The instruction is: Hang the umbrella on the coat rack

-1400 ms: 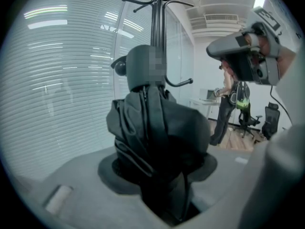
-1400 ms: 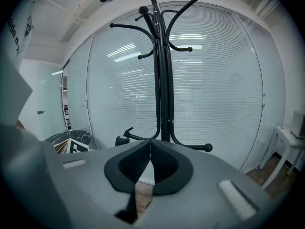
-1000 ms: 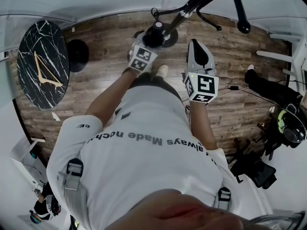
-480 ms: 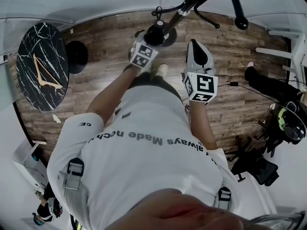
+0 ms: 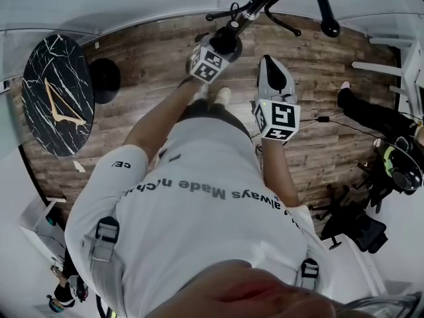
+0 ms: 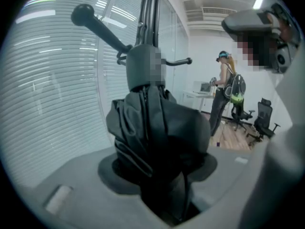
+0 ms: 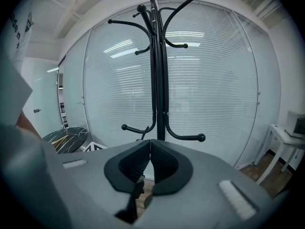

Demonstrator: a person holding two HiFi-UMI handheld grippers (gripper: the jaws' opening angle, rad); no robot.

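The left hand-held gripper (image 5: 220,50) pinches the folded black umbrella (image 6: 152,123) just beside the coat rack (image 7: 158,70). The right hand-held gripper (image 7: 149,161), jaws pressed together, faces the rack.

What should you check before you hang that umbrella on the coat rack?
1. Left gripper clamped on the umbrella: ok.
2. Right gripper shut and empty: ok.
3. Coat rack close ahead of the umbrella: ok.
4. Knobbed hook bare: ok.
5. Strap ready to catch the hook: cannot tell.
6. Umbrella hanging on the hook: not ok, not yet done.
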